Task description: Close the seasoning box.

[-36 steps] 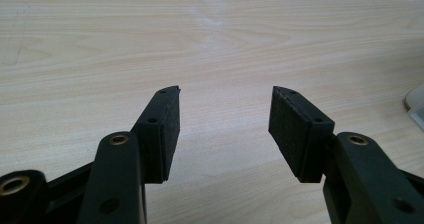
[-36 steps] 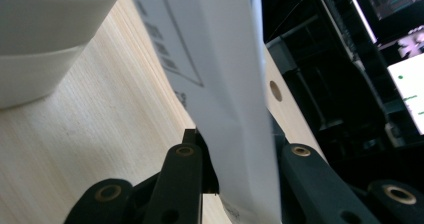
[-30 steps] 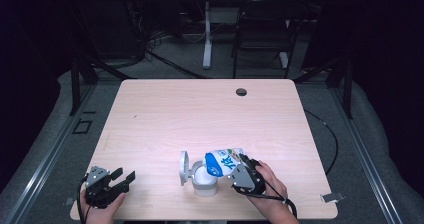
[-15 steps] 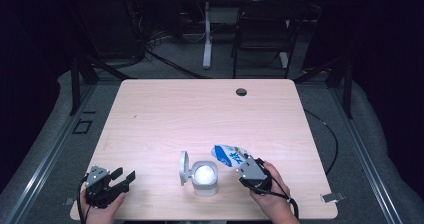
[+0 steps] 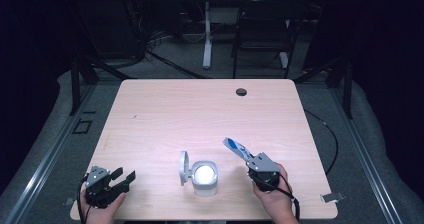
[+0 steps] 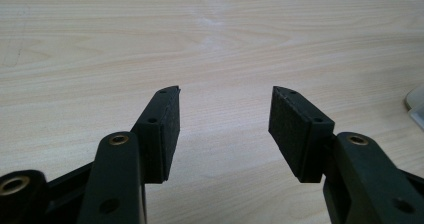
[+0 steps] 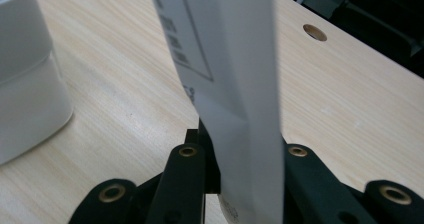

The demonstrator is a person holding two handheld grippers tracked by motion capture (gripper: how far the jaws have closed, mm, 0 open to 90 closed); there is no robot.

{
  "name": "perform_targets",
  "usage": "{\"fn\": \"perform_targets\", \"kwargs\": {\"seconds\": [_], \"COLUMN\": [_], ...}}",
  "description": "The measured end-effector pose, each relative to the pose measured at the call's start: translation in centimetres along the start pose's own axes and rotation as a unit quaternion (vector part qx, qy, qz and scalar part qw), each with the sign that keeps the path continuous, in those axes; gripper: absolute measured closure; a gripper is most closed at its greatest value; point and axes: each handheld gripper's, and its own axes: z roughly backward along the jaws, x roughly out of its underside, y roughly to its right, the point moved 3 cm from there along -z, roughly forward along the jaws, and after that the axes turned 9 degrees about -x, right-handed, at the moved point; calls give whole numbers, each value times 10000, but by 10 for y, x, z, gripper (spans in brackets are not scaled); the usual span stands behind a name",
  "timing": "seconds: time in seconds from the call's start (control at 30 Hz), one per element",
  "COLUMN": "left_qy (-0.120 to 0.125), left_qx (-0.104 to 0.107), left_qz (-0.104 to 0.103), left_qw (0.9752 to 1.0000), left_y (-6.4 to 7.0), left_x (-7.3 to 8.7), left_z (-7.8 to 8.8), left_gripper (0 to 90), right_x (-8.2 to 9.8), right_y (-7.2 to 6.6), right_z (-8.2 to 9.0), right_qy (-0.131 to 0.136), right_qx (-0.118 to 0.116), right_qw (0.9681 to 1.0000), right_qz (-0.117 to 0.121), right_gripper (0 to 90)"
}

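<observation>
Jaws of your right gripper (image 5: 250, 159) are pressed on the lower end of the flat white pouch with blue print (image 5: 236, 148), and it stands up between them in the right gripper view (image 7: 225, 59). You hold it in the air just to the right of the small white container with an open hinged lid (image 5: 204, 177), near the front edge of the light wooden bench (image 5: 200, 109). I judge this pouch to be light, thin and soft, so it can bend or slip; grip it on the flat sealed end, not on the middle. Your right hand (image 5: 272, 196) points the gripper forward and a little to the container. Your left gripper (image 5: 122, 180) lies low on the bench, well apart to the left of the container, with its jaws spread and nothing between them (image 6: 222, 116).
</observation>
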Motion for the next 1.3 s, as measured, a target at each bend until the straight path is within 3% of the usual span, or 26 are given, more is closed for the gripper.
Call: {"fn": "perform_targets", "kwargs": {"seconds": [0.17, 0.93, 1.3], "left_qy": [-10, -4, -16], "left_qx": [-4, 51, 32], "left_qz": [0, -118, -112], "left_qw": [10000, 9999, 9999], "left_y": [0, 8, 8], "left_x": [0, 1, 2], "left_z": [0, -1, 0], "left_gripper": [465, 465, 465], "right_x": [5, 32, 39], "right_y": [7, 24, 27], "right_z": [-2, -8, -11], "right_qy": [86, 101, 31], "right_qx": [-32, 58, 59], "right_qw": [9992, 9954, 9943], "right_qz": [-386, -952, -1060], "right_gripper": [798, 797, 794]}}
